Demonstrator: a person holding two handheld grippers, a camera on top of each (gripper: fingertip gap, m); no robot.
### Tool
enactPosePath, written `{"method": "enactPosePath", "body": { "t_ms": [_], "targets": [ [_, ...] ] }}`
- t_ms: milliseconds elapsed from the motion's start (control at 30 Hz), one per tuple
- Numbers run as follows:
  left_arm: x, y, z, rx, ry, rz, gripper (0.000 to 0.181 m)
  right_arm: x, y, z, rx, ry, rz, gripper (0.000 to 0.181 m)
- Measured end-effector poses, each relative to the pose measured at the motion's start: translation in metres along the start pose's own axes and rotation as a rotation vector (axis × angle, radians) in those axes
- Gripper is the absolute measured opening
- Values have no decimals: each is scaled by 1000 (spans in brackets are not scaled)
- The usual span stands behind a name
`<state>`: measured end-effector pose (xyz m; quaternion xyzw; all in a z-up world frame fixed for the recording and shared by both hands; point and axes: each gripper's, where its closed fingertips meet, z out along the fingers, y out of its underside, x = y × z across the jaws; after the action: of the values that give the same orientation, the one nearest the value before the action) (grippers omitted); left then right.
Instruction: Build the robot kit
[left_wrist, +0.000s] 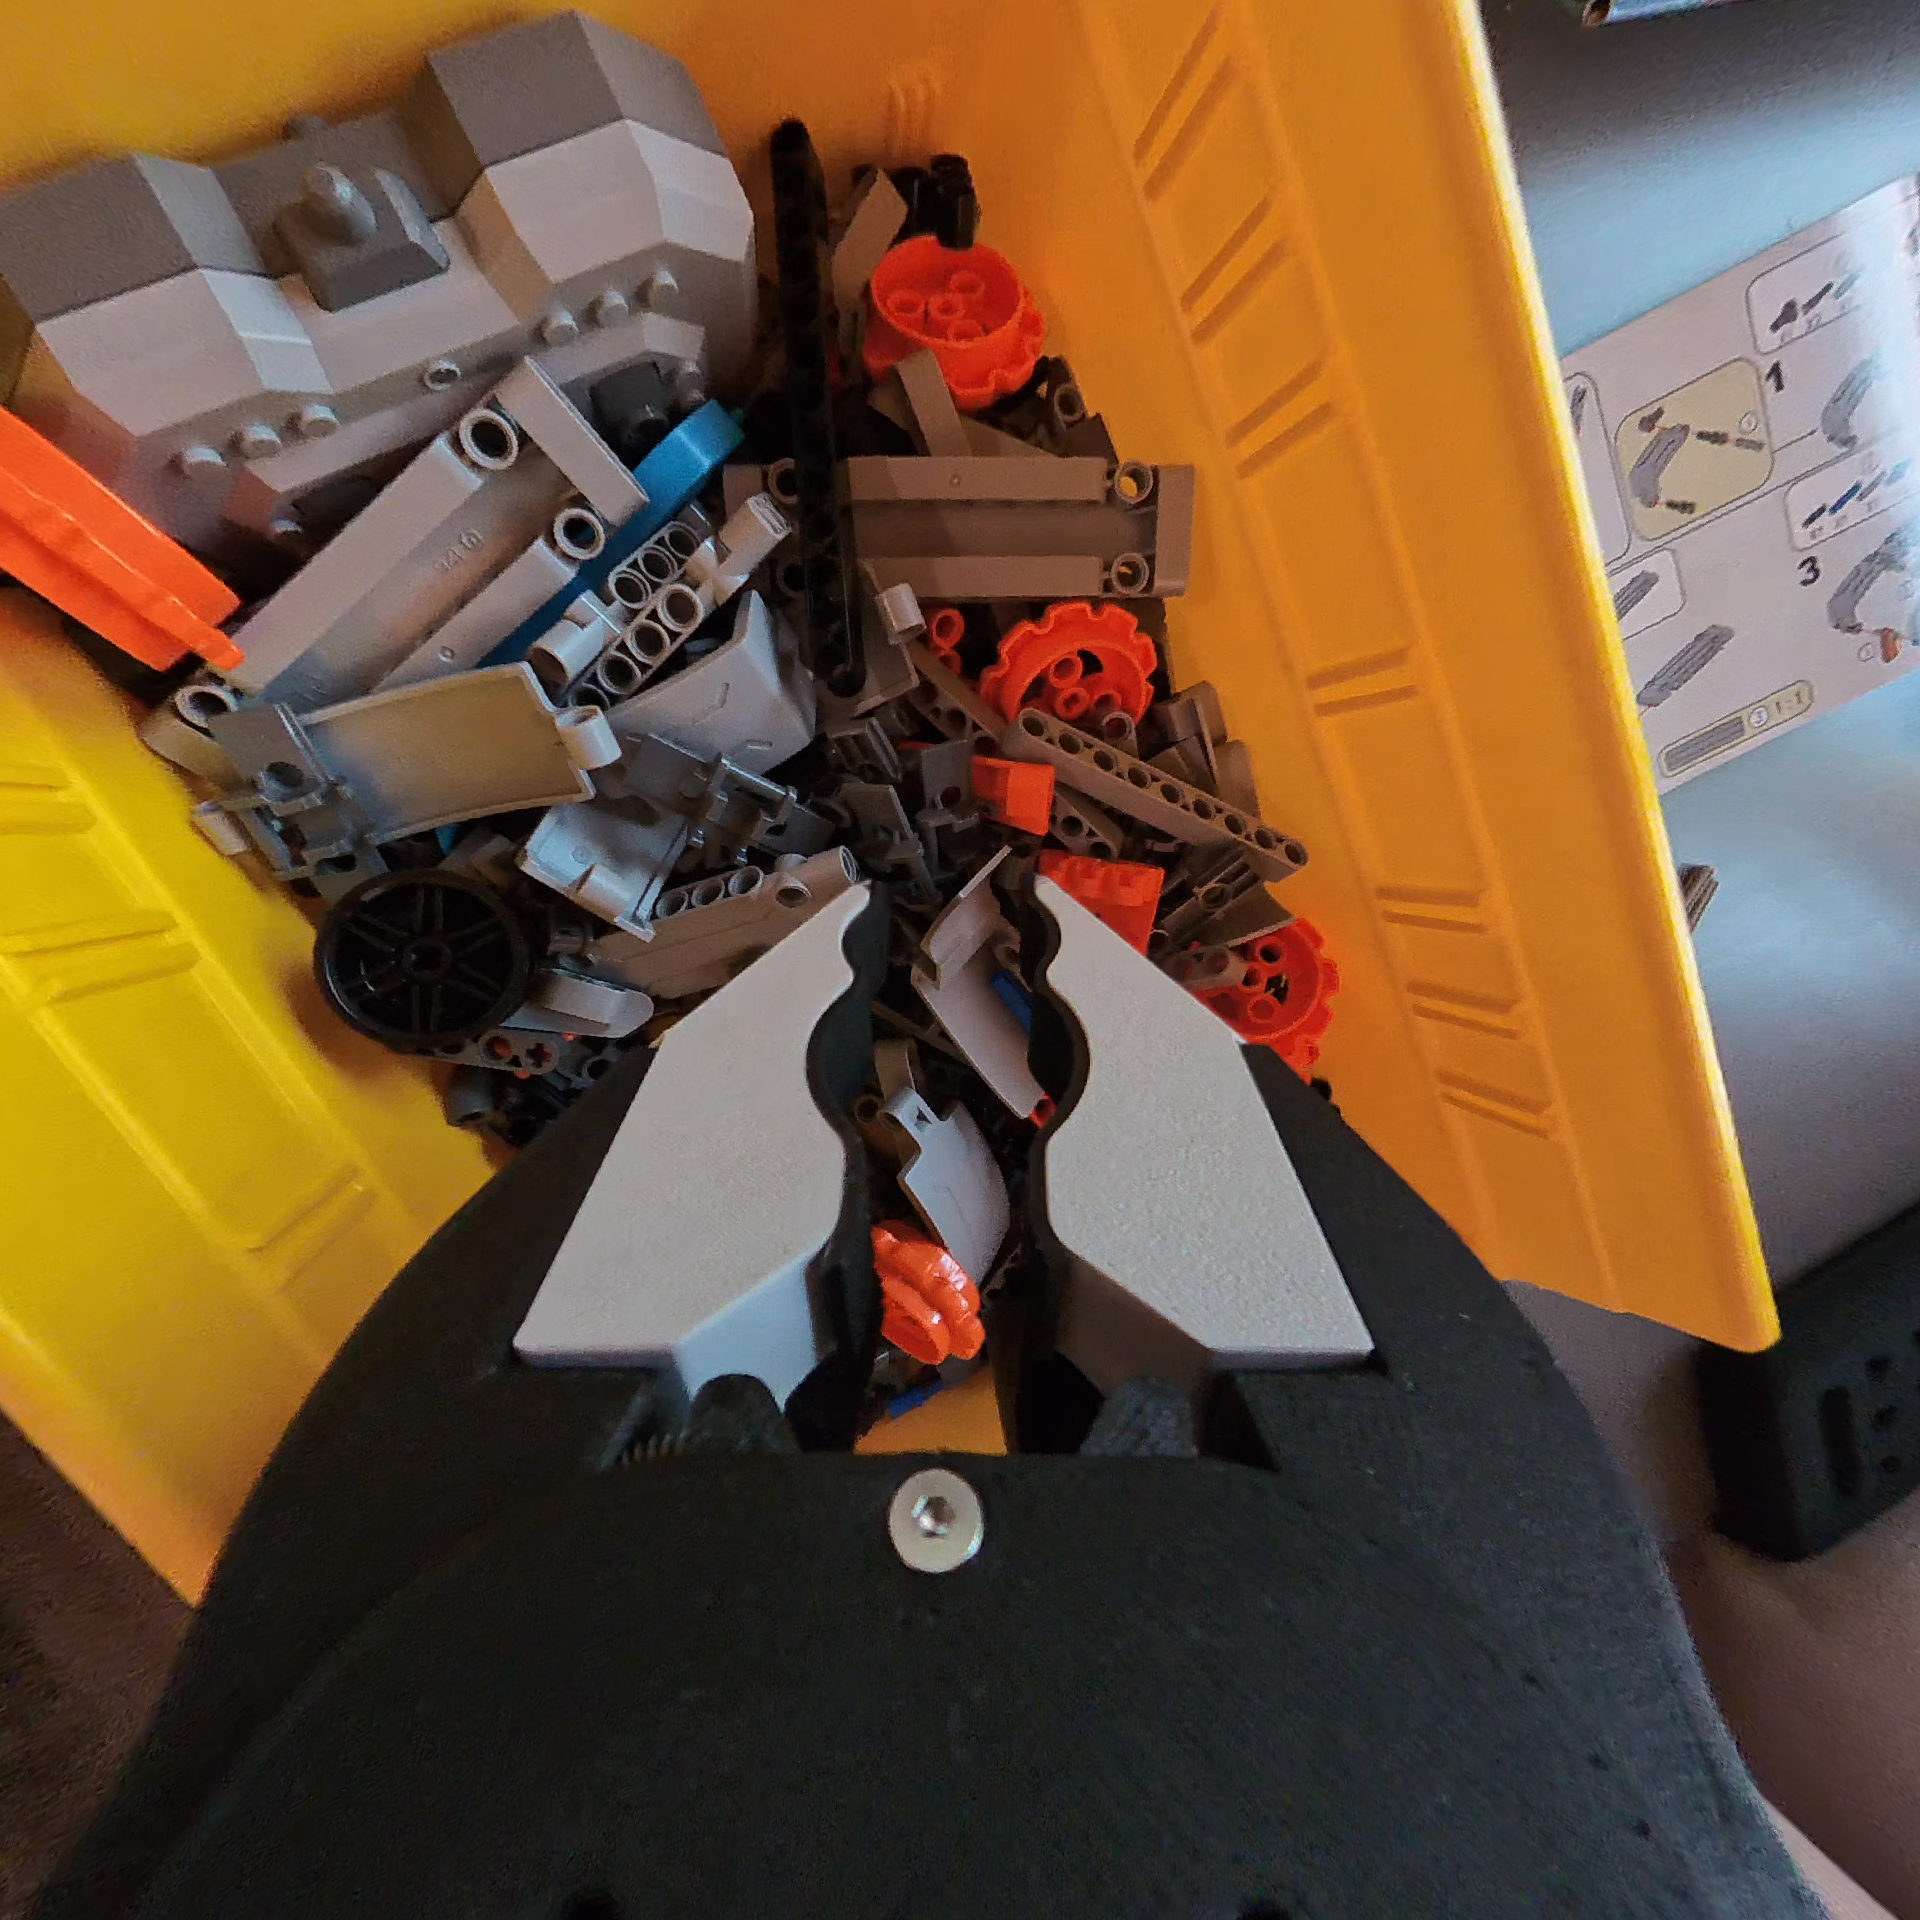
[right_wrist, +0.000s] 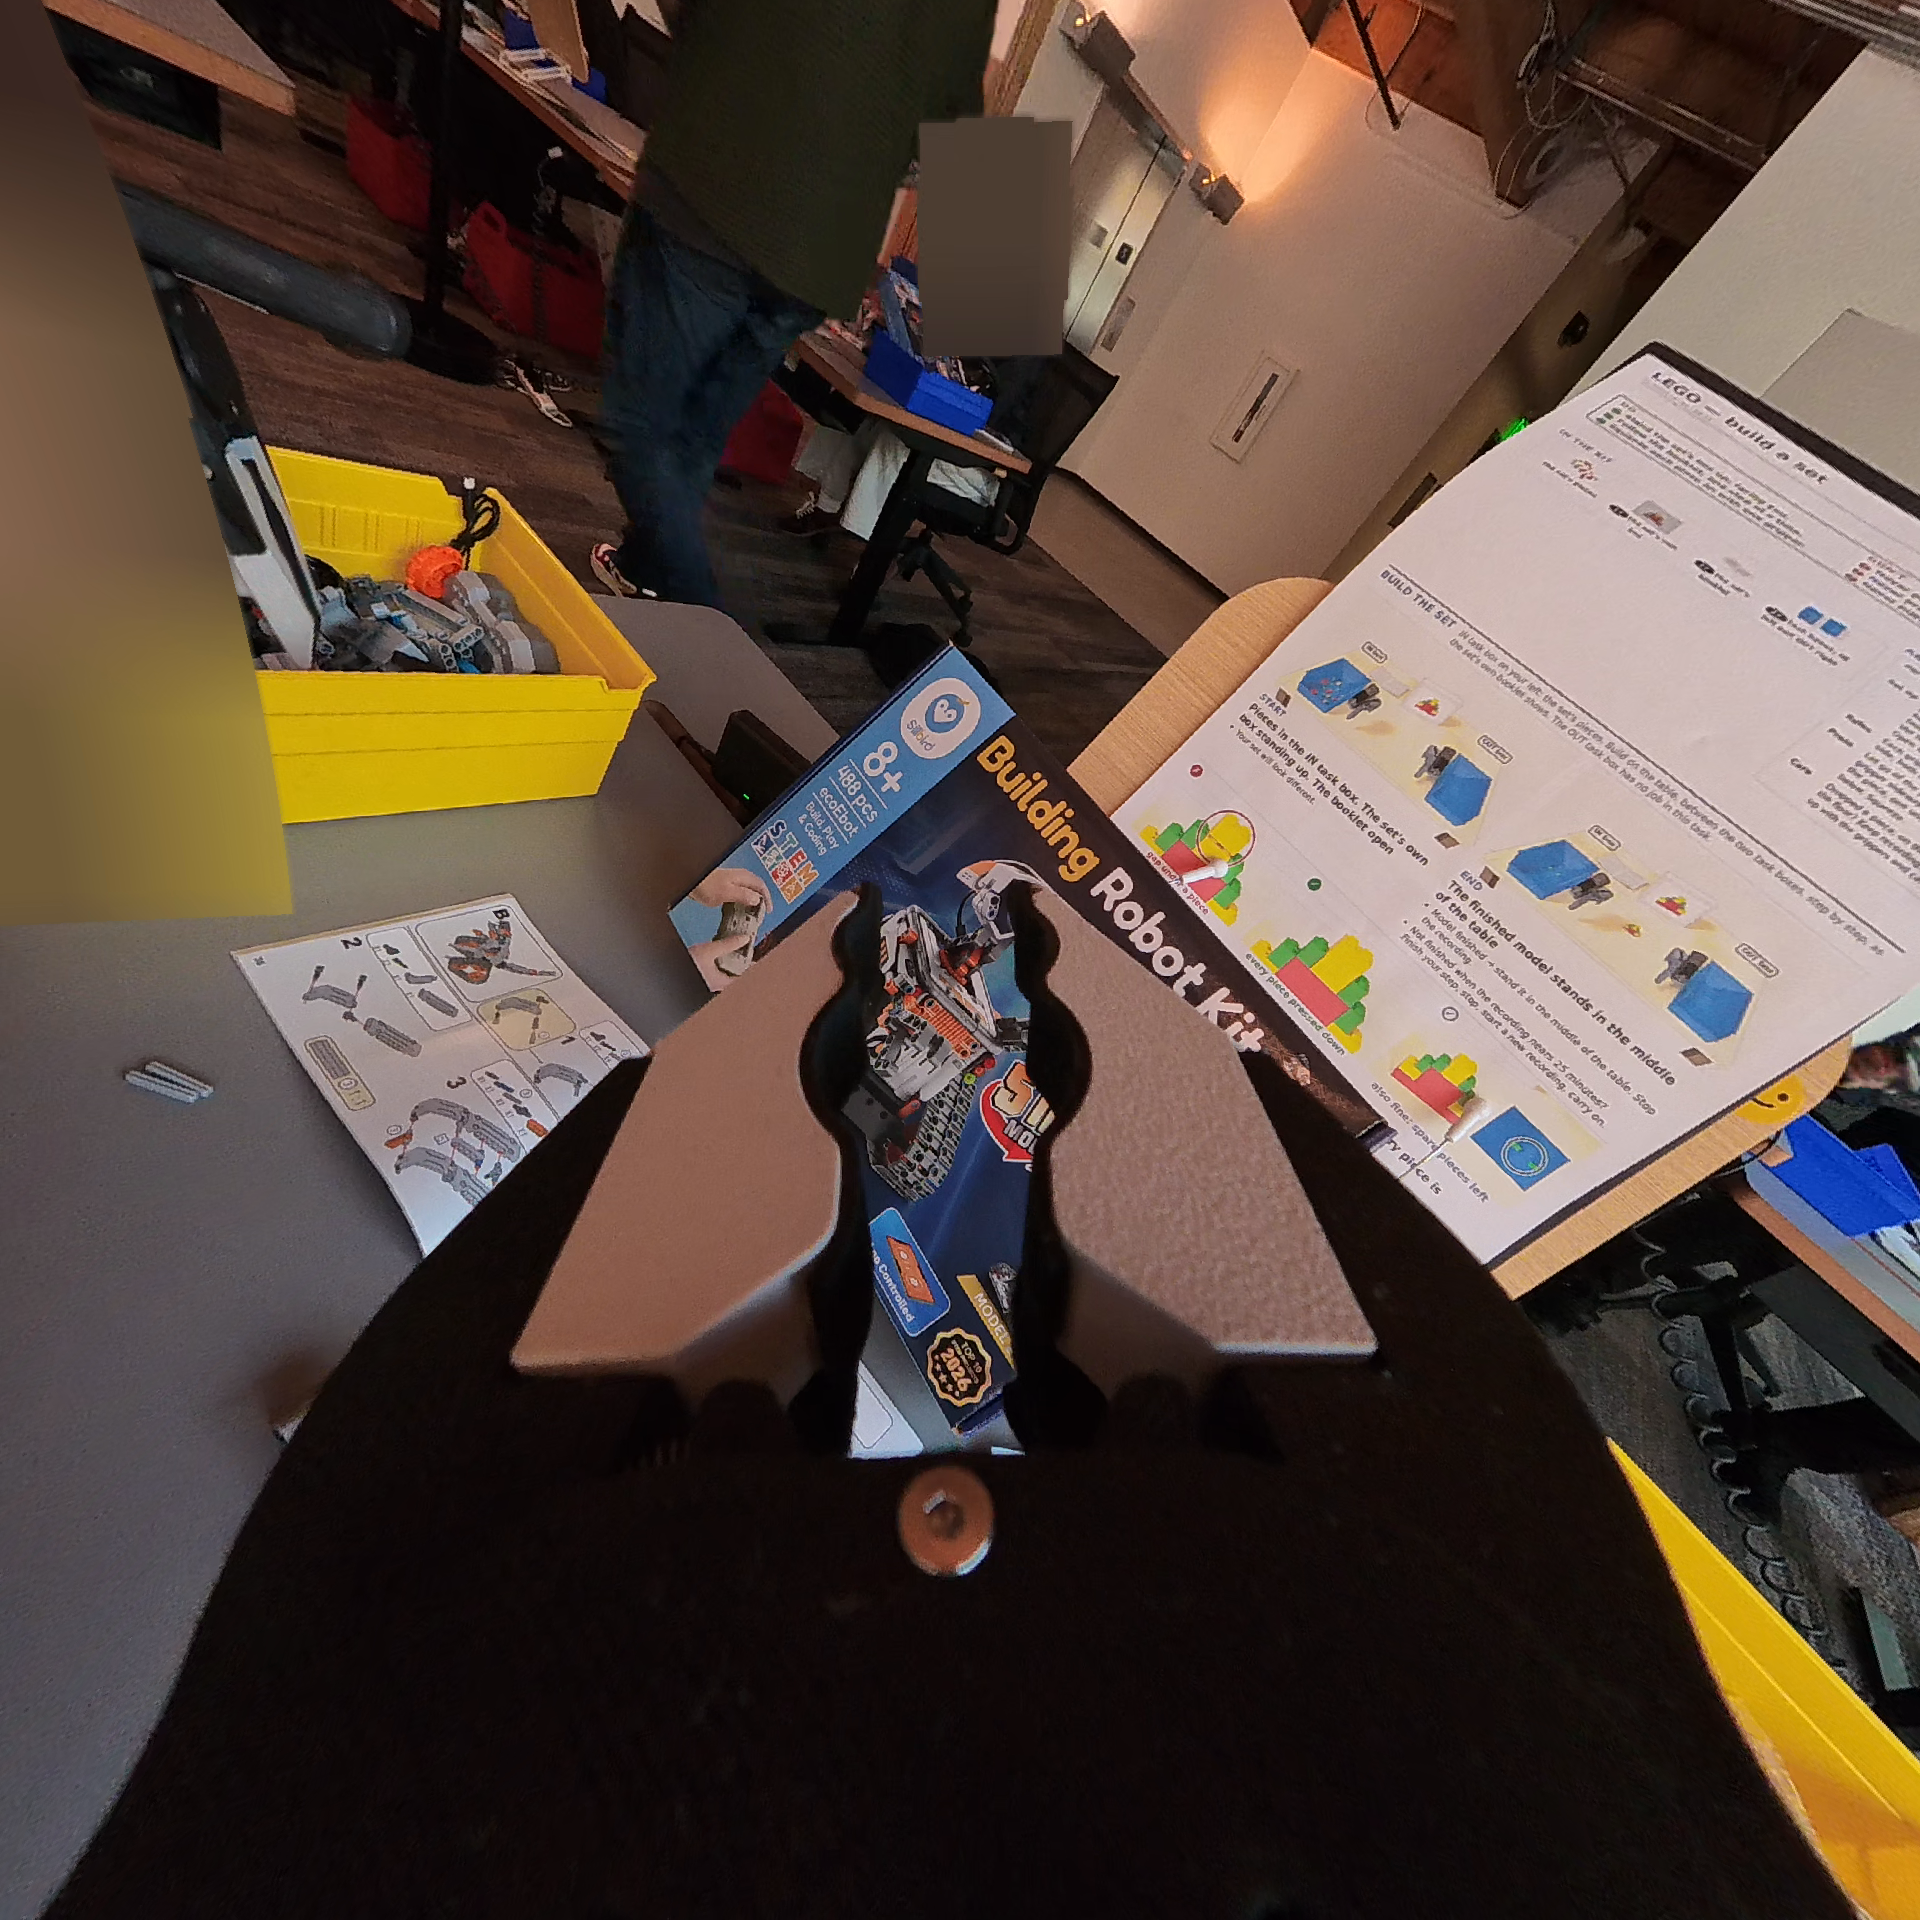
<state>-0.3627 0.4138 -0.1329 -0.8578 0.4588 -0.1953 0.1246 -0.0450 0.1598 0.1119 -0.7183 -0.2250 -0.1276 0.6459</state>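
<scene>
My left gripper (left_wrist: 954, 896) is open and hangs inside a yellow bin (left_wrist: 1351, 623), just above a heap of grey, black and orange building pieces. A grey curved panel (left_wrist: 971, 987) lies between its fingertips, with another grey panel (left_wrist: 951, 1174) and an orange gear (left_wrist: 925, 1299) lower in the gap. I cannot tell whether the fingers touch them. My right gripper (right_wrist: 942, 904) is open and empty above the grey table (right_wrist: 156, 1299), pointing at a blue kit box (right_wrist: 935, 821). The same yellow bin shows in the right wrist view (right_wrist: 447, 727) at the far left.
The bin holds a large grey block (left_wrist: 312, 270), a black wheel (left_wrist: 421, 961) and orange gears (left_wrist: 1070, 665). An open booklet (right_wrist: 436, 1029) and two small grey pins (right_wrist: 168, 1081) lie on the table. A printed sheet (right_wrist: 1558, 831) leans at the right. A person (right_wrist: 707, 364) stands beyond. Another yellow bin edge (right_wrist: 1787, 1683) is at lower right. About 50 cm separates my left fingertips from my right.
</scene>
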Motion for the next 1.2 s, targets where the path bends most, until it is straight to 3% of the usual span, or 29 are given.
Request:
{"method": "enactPosePath", "body": {
  "t_ms": [133,200,367,533,867,1033,1200],
  "targets": [
    [-1,12,3,-65,-8,2,16,0,2,0,-4,-3,-1,24],
    [-3,9,2,-52,-27,20,3,0,2,0,-5,-2,-2,24],
    [-4,9,-7,-28,-26,10,0,1,4,1,-11,-1,-6,23],
    [-13,13,-25,3,-85,-27,0,0,6,3,-22,-5,-7,24],
    [-40,35,-37,-88,-256,-98,0,-1,16,10,-62,-7,-24,24],
    [-47,23,-49,-55,-391,-40,0,-1,20,11,-77,0,-38,23],
    [-49,31,-38,-110,-361,-78,6,0,21,12,-83,1,-40,24]
  ]
}}
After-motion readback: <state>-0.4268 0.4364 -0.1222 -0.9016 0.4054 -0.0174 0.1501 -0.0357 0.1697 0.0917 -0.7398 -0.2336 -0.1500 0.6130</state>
